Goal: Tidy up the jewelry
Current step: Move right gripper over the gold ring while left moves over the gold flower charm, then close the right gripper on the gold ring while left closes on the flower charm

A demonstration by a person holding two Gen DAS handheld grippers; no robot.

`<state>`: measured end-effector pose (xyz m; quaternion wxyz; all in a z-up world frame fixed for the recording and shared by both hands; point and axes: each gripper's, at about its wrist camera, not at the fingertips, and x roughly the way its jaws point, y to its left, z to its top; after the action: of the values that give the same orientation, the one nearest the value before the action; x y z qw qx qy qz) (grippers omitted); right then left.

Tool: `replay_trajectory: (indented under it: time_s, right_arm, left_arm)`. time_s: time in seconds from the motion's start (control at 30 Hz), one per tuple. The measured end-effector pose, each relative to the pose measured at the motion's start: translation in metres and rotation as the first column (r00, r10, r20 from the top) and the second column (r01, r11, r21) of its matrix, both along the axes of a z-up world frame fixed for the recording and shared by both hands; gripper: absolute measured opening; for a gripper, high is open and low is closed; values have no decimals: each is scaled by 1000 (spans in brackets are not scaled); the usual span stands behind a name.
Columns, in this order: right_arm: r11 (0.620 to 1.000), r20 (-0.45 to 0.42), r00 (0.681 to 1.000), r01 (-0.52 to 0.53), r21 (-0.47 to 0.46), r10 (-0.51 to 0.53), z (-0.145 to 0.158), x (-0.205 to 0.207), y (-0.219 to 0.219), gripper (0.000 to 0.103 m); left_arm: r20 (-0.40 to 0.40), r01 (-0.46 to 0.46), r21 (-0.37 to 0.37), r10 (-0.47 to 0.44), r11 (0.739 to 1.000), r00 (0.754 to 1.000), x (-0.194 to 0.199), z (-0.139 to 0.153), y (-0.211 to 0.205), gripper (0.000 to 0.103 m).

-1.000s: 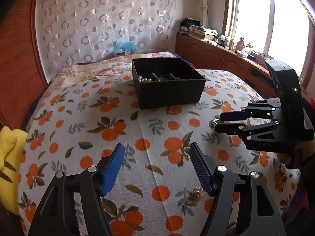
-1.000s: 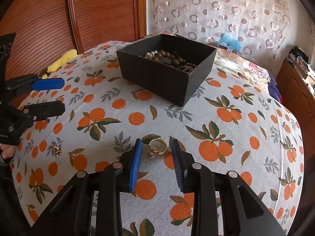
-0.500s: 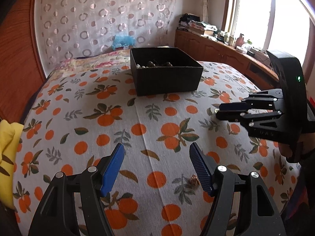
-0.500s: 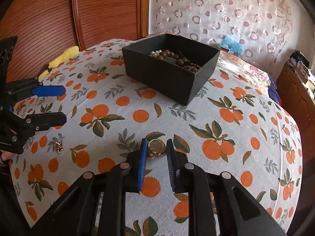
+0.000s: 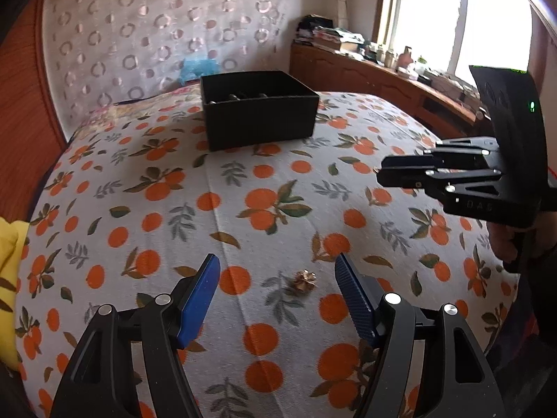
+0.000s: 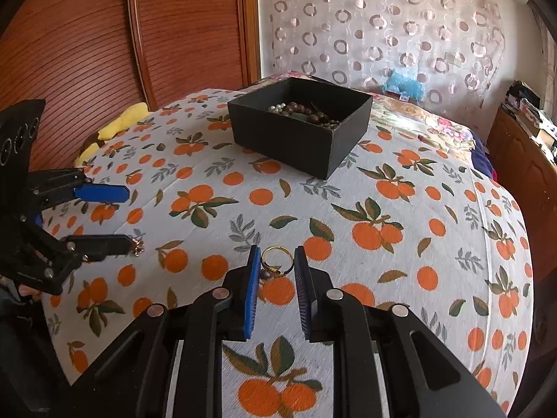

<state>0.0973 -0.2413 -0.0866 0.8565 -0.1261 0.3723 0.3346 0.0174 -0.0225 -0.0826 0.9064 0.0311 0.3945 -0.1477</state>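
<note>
In the left wrist view, the left claw (image 5: 277,292) is seen spread wide and released, nothing being grasped. A small gold flower-shaped ornament (image 5: 304,280) lies on the orange-print bedspread (image 5: 243,188) between the blue pads (image 5: 202,296), nearer the pad at 3 o'clock and touched by neither. A black box (image 5: 259,118) stands at 12 o'clock, well apart from it. The right claw (image 5: 383,170) is seen at 3 o'clock, nearly closed, with only a glint of gold at its tip.

In the right wrist view, the right claw (image 6: 277,268) is seen narrowed around a gold ring (image 6: 276,261), which is gripped between the two pads; the claw has just been closing onto it. The box (image 6: 299,139), holding brown and pale beads (image 6: 299,111), lies at 12 o'clock. At 9 o'clock the left claw (image 6: 122,216) is seen released, the ornament (image 6: 138,242) lying just off its lower finger.
</note>
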Motion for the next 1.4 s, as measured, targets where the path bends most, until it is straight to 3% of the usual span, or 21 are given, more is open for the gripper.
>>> replay_trajectory:
  time_s: [0.17, 0.33, 0.6, 0.73, 1.4]
  right_arm:
    - [1000, -1, 1000, -5, 11, 5, 2, -3, 1, 22]
    - [1000, 0, 1000, -16, 8, 16, 2, -7, 4, 22]
    - [1000, 2, 1000, -19, 5, 19, 3, -9, 5, 22]
    - [1000, 1, 1000, -20, 6, 20, 3, -9, 5, 22]
    - [999, 30, 999, -29, 24, 28, 15, -7, 13, 22]
  left_arm:
    - [-15, 30, 25, -30, 999, 999, -2, -4, -11, 43]
    - [-24, 35, 39, -34, 999, 999, -3, -7, -13, 29]
    - [-21, 32, 45, -31, 998, 999, -2, -9, -12, 26]
    - [-19, 30, 42, -29, 999, 999, -1, -10, -10, 14]
    - [73, -15, 10, 14, 1000, 997, 11, 23, 6, 14]
